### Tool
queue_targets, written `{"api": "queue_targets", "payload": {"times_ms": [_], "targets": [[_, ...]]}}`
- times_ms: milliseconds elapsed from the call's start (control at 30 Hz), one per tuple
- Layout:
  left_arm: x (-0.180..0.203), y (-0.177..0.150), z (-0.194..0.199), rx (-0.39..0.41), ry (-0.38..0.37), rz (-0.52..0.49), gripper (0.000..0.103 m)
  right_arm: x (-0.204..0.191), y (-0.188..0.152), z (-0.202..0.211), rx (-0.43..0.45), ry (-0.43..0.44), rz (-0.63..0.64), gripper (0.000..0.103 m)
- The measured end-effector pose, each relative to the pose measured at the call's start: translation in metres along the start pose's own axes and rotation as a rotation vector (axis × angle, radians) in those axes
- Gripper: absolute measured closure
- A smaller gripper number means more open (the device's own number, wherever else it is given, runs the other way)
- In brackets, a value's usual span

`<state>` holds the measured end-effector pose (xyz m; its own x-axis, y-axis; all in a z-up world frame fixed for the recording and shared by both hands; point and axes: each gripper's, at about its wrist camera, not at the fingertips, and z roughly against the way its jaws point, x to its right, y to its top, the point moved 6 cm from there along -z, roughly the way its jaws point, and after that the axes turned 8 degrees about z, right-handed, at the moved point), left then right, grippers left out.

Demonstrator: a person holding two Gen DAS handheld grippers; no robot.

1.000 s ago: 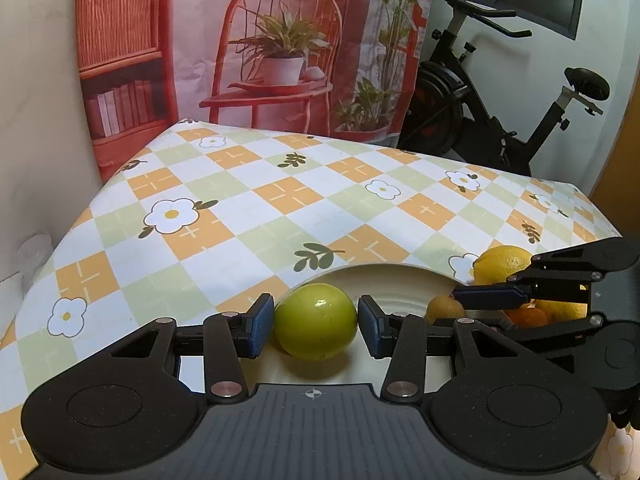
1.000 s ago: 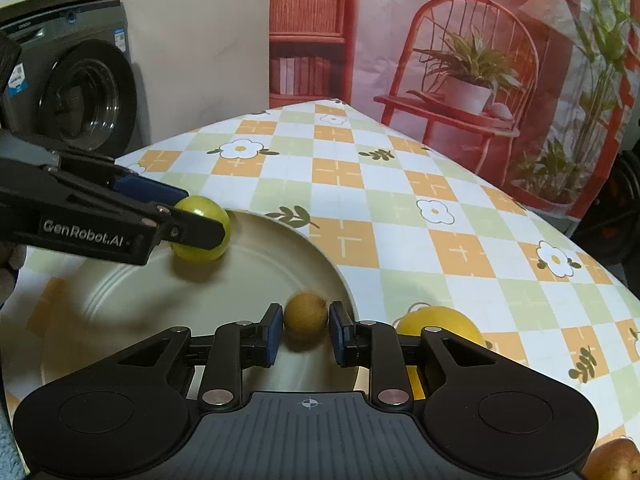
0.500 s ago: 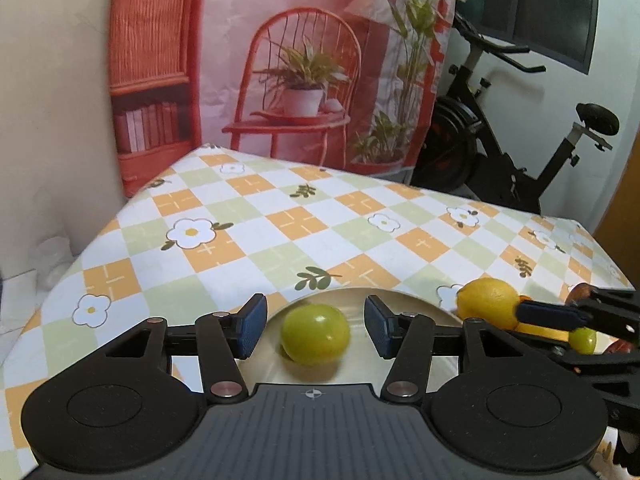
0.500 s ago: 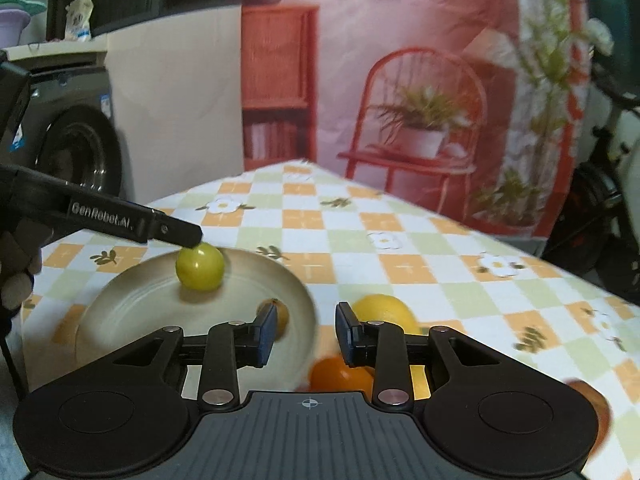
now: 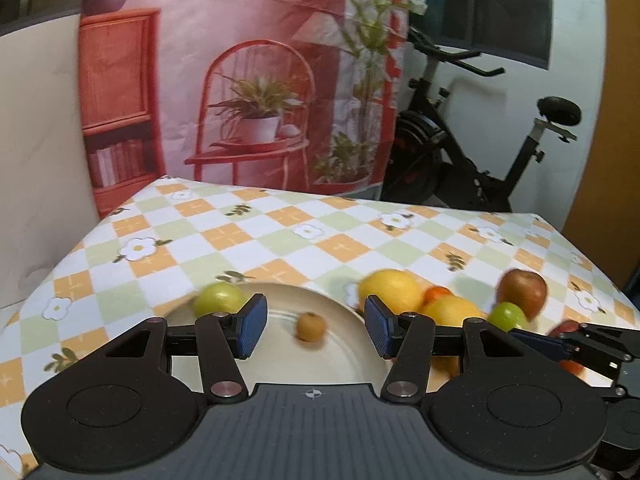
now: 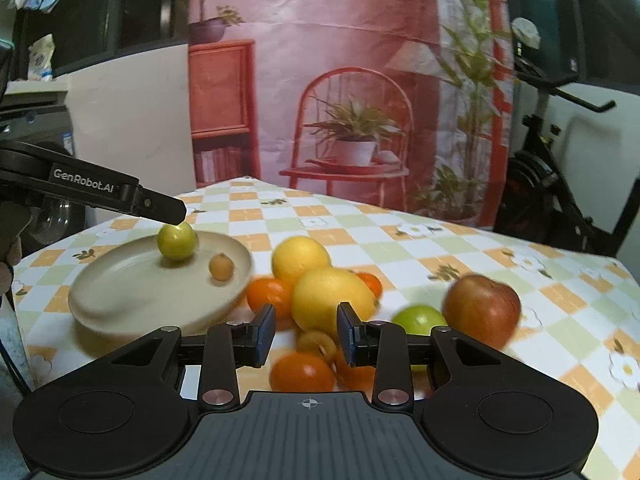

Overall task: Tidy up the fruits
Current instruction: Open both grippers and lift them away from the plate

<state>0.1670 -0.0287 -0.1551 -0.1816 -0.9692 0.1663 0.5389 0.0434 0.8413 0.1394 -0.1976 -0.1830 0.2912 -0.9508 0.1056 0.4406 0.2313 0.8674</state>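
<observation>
Two fruits already lie on the plate [image 6: 120, 304] near the table's left edge: a green fruit [image 6: 177, 241] at its far rim and a small brown fruit [image 6: 221, 266] near its middle. The lemons [image 6: 332, 300], oranges [image 6: 269, 295], red apple [image 6: 482, 309] and a green apple [image 6: 420, 320] are still bunched on the cloth just beside it. The left tool [image 5: 312, 326] hangs wide and empty above the plate, and the right tool [image 6: 306, 336], narrower and also empty, hovers over the crowded pile, where touching neighbours could hinder a clean pick.

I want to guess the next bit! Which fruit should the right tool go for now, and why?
Probably ease the right tool down onto the small brown fruit just beyond its open fingers. It lies off the plate, which holds only two fruits, and looks small enough to grip.
</observation>
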Motion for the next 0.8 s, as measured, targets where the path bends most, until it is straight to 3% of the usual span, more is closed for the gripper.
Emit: {"api": "queue_targets", "payload": {"times_ms": [400,800], "targets": [[0.017,-0.023,0.0,-0.017,-0.015,-0.036,0.046,-0.004,-0.014,0.009,0.007,0.012,0.013,0.067],[0.014,-0.028,0.004,-0.012,0.0,-0.036,0.046,0.003,-0.018,-0.003,-0.057,0.061,-0.059,0.067]]}}
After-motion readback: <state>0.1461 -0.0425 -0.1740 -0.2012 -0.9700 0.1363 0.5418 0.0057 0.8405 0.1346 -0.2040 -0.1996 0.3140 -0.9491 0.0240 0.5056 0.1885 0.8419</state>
